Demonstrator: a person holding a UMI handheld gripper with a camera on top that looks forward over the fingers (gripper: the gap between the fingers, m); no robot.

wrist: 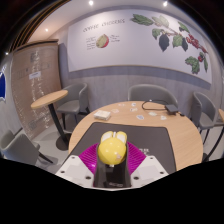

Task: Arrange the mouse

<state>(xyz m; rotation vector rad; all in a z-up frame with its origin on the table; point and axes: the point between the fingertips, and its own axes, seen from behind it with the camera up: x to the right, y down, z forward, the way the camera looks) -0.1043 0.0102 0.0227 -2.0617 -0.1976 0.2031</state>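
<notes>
A small yellow, rounded mouse (111, 148) sits between my gripper's (111, 153) two fingers, whose magenta pads (88, 157) press against its sides. The gripper is shut on the mouse and holds it above the near part of a round wooden table (170, 128). The underside of the mouse is hidden by the fingers.
A white card or paper (102, 115) lies at the table's far left edge and small white items (152, 112) lie further back. Grey chairs (150, 97) stand around the table. A second small round table (50, 98) stands to the left. A wall with a plant mural is behind.
</notes>
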